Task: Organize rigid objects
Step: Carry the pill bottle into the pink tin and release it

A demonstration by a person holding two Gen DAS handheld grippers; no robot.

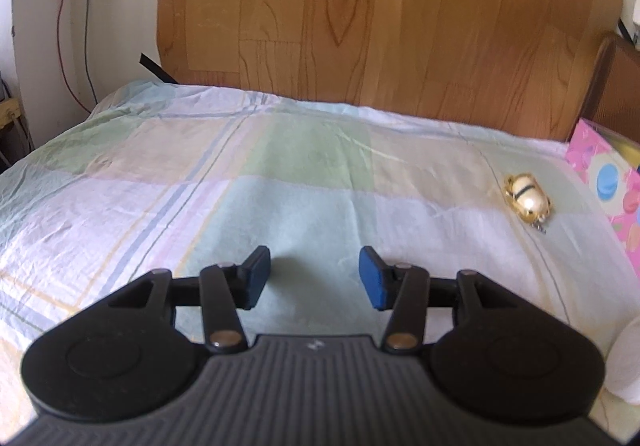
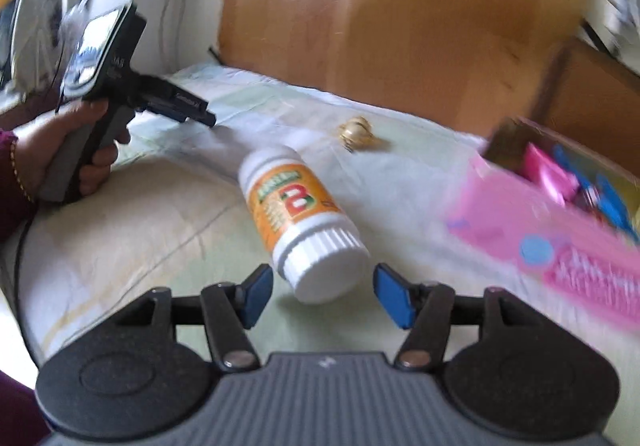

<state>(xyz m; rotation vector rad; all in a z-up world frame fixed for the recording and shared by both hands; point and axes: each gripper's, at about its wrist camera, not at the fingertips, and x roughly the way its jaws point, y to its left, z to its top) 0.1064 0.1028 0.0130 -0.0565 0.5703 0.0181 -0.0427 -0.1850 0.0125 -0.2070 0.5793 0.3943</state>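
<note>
Pastel checked bedsheet [image 1: 280,181] is hosting a tidy-up: the right gripper [image 2: 322,292], jaws apart and empty, is closing in on a toppled white bottle [image 2: 298,217], likely bound for the pink box [image 2: 560,230]; the left gripper [image 1: 314,278] is hovering open, gripping nothing.

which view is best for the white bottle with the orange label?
Right wrist. The white bottle lies on its side on the bed sheet, whole, label and ribbed cap visible, just ahead of the open right gripper. The left wrist view catches only a blurred white shape at its lower right edge, possibly the bottle.
</note>
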